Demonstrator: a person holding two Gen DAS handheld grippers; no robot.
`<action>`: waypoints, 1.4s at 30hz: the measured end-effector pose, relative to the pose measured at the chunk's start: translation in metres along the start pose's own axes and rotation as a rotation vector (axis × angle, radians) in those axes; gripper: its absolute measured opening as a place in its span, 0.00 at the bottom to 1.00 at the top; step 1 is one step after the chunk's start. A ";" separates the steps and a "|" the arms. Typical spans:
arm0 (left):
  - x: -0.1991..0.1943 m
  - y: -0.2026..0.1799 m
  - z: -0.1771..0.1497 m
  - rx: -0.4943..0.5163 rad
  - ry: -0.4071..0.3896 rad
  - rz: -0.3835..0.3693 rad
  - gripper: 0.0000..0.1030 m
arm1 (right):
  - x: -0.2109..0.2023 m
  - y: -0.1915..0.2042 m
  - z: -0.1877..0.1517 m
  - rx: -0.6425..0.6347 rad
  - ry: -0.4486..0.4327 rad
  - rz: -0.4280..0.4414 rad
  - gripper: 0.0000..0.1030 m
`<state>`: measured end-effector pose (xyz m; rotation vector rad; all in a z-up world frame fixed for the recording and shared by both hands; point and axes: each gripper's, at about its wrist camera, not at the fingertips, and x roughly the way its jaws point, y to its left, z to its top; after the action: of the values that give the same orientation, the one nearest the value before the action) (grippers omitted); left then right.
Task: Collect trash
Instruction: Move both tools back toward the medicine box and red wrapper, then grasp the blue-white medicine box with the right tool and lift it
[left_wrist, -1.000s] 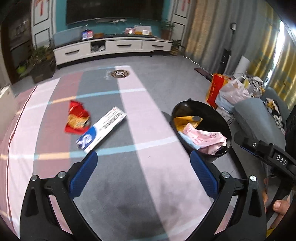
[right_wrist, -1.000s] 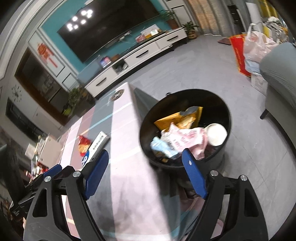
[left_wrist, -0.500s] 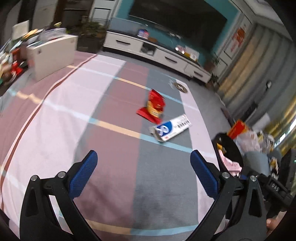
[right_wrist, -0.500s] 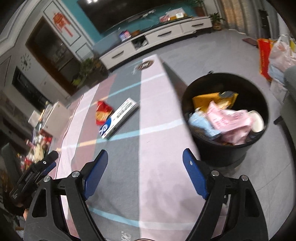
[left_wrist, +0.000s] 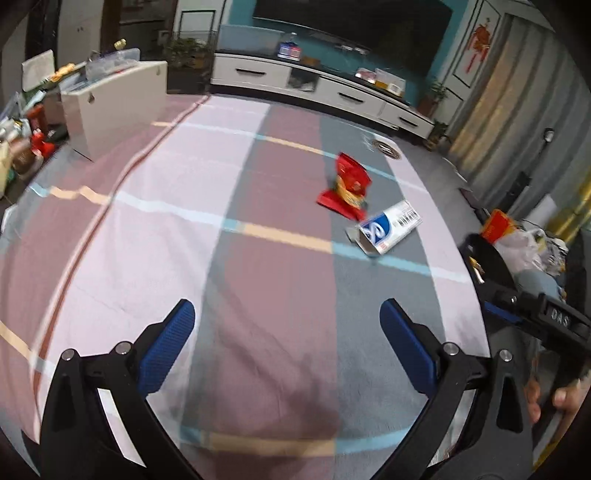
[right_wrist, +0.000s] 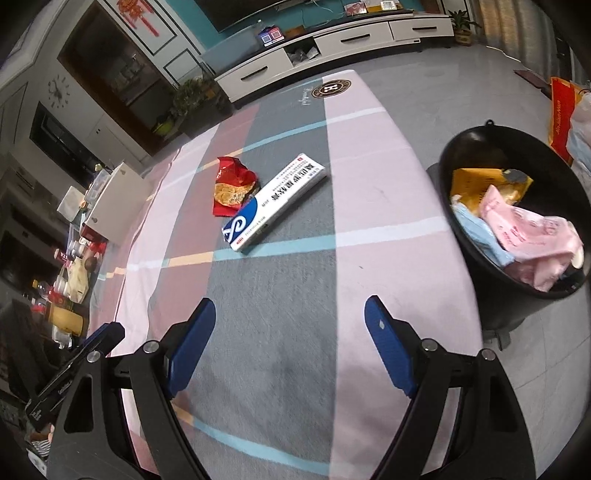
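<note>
Glossy red foil wrapper (right_wrist: 232, 184), smooth cardboard box (right_wrist: 275, 201), matt woven tablecloth (right_wrist: 280, 295), glossy black plastic bin (right_wrist: 480, 258)

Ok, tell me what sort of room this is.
Most likely a home living room: a big wall-mounted TV above a long white media cabinet, potted plants beside it, and a cloth-covered table in front.

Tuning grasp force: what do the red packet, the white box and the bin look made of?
Red packet: glossy plastic or foil film, crinkled with shiny highlights.
White box: printed cardboard, sharp folded edges, likely light.
Bin: black, smooth, apparently hard plastic, with faint sheen.
</note>
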<state>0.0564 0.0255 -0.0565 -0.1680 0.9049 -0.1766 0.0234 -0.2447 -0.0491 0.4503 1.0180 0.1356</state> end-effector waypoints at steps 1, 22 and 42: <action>0.002 0.000 0.004 0.001 -0.005 0.013 0.97 | 0.004 0.002 0.003 -0.001 0.001 -0.004 0.79; 0.033 -0.005 0.037 0.063 -0.012 0.081 0.97 | 0.047 0.019 0.040 -0.001 0.021 -0.036 0.79; 0.066 0.007 0.066 0.076 -0.020 0.099 0.97 | 0.103 0.025 0.063 0.104 0.066 -0.091 0.79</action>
<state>0.1494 0.0226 -0.0689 -0.0539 0.8832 -0.1169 0.1332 -0.2090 -0.0917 0.4957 1.1120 0.0162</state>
